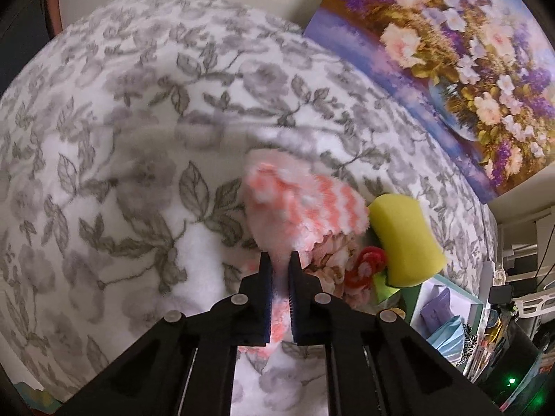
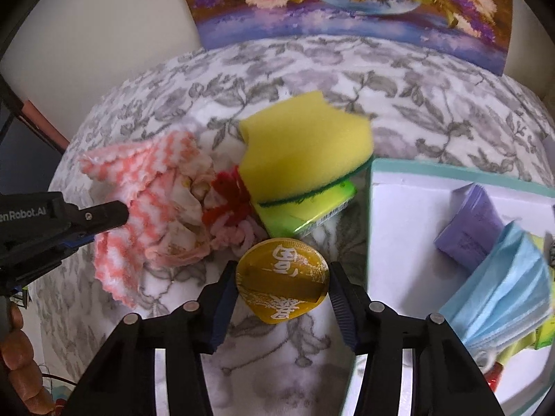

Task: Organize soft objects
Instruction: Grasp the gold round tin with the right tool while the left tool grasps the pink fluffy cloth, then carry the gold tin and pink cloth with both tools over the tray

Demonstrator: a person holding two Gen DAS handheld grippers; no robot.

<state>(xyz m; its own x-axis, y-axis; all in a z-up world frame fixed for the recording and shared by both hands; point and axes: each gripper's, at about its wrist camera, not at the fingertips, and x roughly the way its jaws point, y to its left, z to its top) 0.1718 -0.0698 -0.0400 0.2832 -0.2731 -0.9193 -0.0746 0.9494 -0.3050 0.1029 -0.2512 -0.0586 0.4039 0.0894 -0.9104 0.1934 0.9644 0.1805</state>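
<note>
Pink-and-white striped fluffy cloth lies crumpled on the floral blanket, one edge pinched & lifted. Yellow sponge w/ green scrub layer sits tilted atop a green packet, just right of the cloth. Red & pink yarn bit lies btwn cloth and sponge, touching both. Blue face masks & a purple pack lie in the teal-rimmed white box.

— How do we hold our black two-finger left gripper?
— Tipped steeply down, jaws nipped together on cloth.
— And our black two-finger right gripper?
— Also angled down (jaws part-way apart), pads not pressing anything.
</note>
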